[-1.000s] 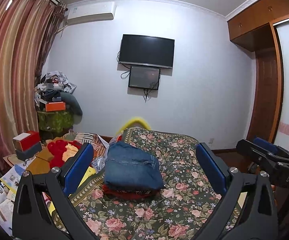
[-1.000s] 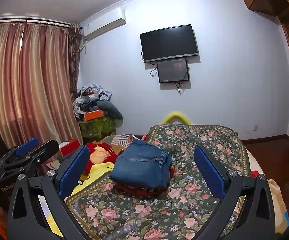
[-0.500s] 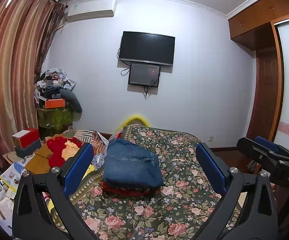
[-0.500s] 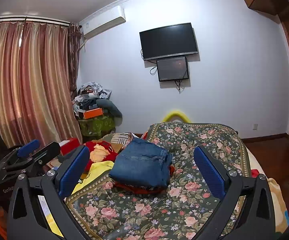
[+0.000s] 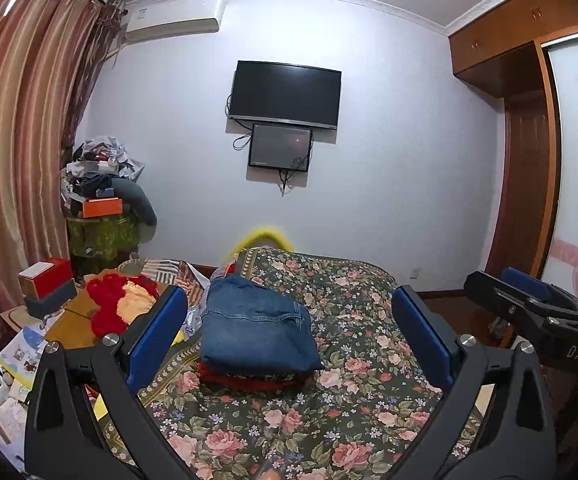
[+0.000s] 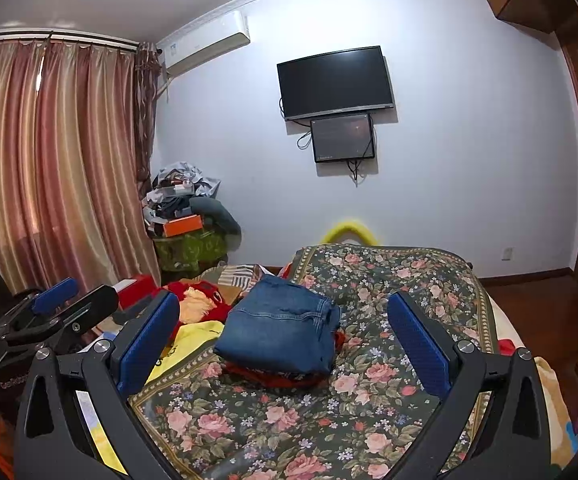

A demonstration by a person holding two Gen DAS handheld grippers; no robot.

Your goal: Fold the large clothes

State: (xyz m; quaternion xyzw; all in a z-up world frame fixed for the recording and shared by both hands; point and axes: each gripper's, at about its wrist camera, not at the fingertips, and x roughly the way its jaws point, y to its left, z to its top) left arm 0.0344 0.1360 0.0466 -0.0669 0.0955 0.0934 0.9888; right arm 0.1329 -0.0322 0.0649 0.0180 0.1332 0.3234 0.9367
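Folded blue jeans lie on top of a folded red garment on the floral bedspread. The stack also shows in the right wrist view, jeans over red cloth. My left gripper is open and empty, held above the bed short of the stack. My right gripper is open and empty, also short of the stack. Each gripper shows at the edge of the other's view, the right gripper and the left gripper.
A red and yellow pile of clothes and boxes lie left of the bed. A cluttered green stand is in the corner by the curtains. A TV hangs on the far wall. A wardrobe stands right.
Both grippers have tilted slightly, so the stack sits a little lower in both views. The jaws stay open and the clothes have not moved.
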